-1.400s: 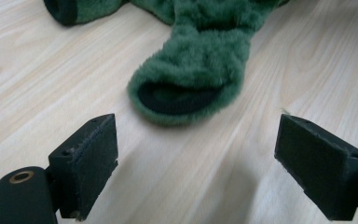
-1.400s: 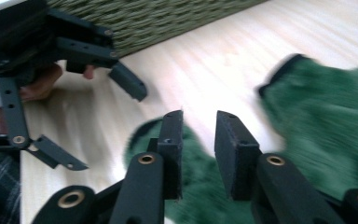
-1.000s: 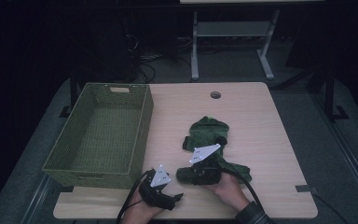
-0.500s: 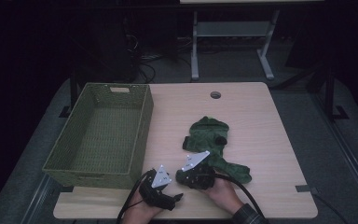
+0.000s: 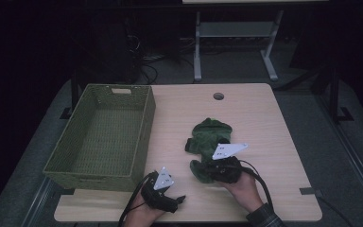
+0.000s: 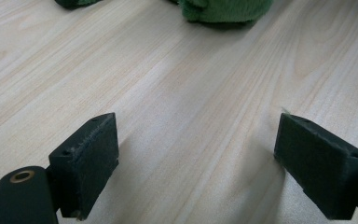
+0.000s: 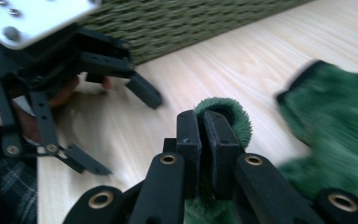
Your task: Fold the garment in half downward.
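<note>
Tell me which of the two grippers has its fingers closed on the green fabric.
The right gripper: its fingers are pinched together on a fold of the green fabric. The left gripper has its fingers spread wide over bare table, holding nothing.

Readable text: none in any view.
Basket [image 5: 105, 137]: woven green wall, a pale patch at the far rim too small to read.
Table [image 5: 264, 118]: bare wood grain, no print.
Green cloth [image 5: 210, 139]: no tag or label visible.
Grey plate [image 7: 32, 16] on the left gripper: screws, no lettering.
</note>
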